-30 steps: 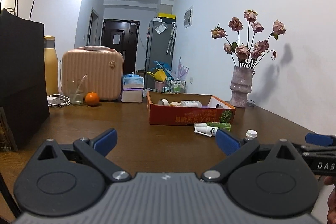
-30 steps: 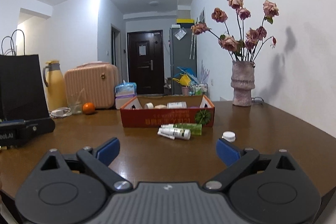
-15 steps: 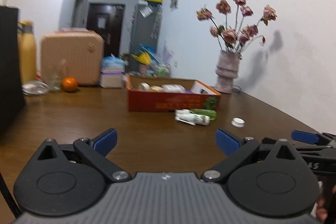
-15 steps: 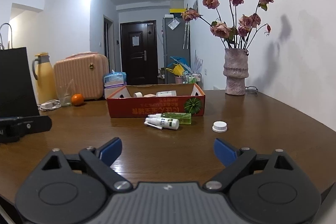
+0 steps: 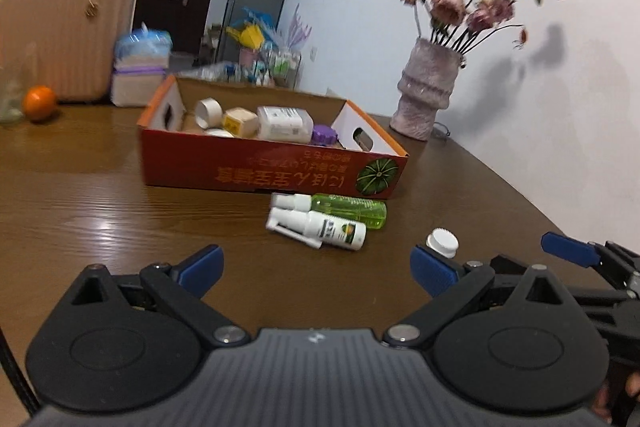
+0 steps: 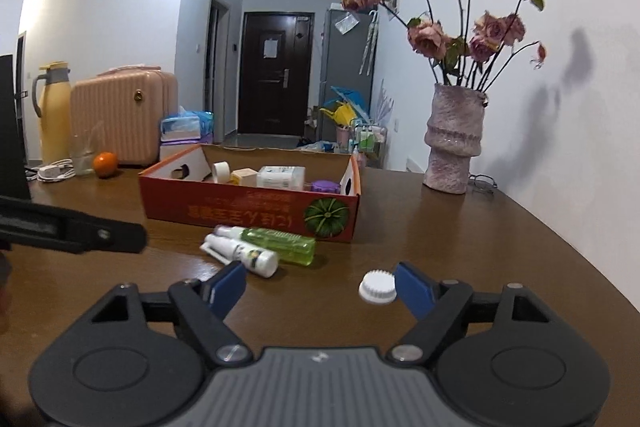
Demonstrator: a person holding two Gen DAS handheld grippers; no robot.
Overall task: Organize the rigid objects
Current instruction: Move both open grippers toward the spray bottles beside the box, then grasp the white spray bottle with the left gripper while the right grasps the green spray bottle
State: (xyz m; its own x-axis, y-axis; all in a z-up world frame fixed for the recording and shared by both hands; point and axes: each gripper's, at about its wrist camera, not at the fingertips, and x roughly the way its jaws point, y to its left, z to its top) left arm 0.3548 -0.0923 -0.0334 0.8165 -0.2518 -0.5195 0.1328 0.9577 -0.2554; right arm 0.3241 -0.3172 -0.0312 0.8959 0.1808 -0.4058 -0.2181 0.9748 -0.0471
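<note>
A red cardboard box [image 5: 272, 171] [image 6: 248, 211] holds several small containers on the brown table. In front of it lie a green bottle [image 5: 352, 211] [image 6: 280, 245] and a white spray bottle [image 5: 320, 229] [image 6: 244, 255], side by side. A small white capped jar [image 5: 442, 243] [image 6: 378, 287] stands to their right. My left gripper [image 5: 316, 267] is open, short of the bottles, nothing between its pads. My right gripper [image 6: 320, 287] is open with its jaws closing; the white jar sits just ahead of its right pad [image 6: 414, 291], not pressed. The right gripper's fingers [image 5: 568, 253] show at the left view's right edge.
A pink vase of dried roses [image 6: 454, 143] stands at the back right near the wall. An orange [image 6: 106, 163], a glass [image 6: 82, 155], a pink case [image 6: 124, 115], a yellow flask [image 6: 54, 115] and tissue packs [image 6: 186, 129] stand at the back left.
Both grippers have moved forward toward the box and bottles, which now look larger. The left view has tilted down and swung right. The right gripper's jaws have narrowed.
</note>
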